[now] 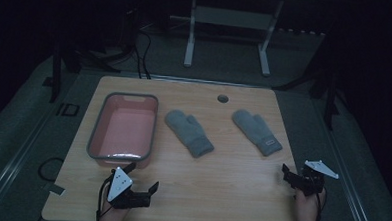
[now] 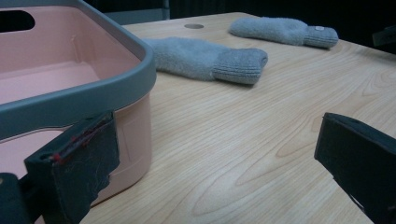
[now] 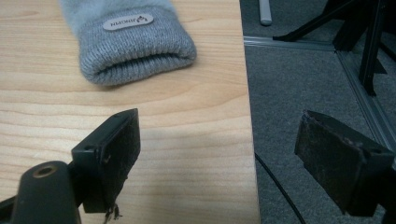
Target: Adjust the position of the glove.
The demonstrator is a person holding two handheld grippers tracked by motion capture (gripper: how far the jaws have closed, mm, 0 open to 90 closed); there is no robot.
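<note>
Two grey knitted mittens lie on the wooden table. The left mitten (image 1: 188, 132) (image 2: 205, 58) is beside a pink basin with a grey rim (image 1: 95, 136) (image 2: 93, 93). The right mitten (image 1: 256, 131) (image 2: 285, 30) has a small label on its cuff (image 3: 130, 42). My left gripper (image 1: 142, 176) (image 2: 210, 135) is open near the table's front edge, just in front of the basin's near right corner, with bare wood between its jaws. My right gripper (image 1: 295, 172) (image 3: 222, 128) is open at the front right corner, one jaw over the table and the other past its edge, a little short of the labelled cuff.
The basin looks empty. A round hole (image 1: 222, 98) sits near the table's far edge. Grey carpet (image 3: 303, 84) surrounds the table, and a white stand (image 1: 228, 17) and dark cables (image 1: 141, 58) are behind it. Bare wood lies between the mittens and the front edge.
</note>
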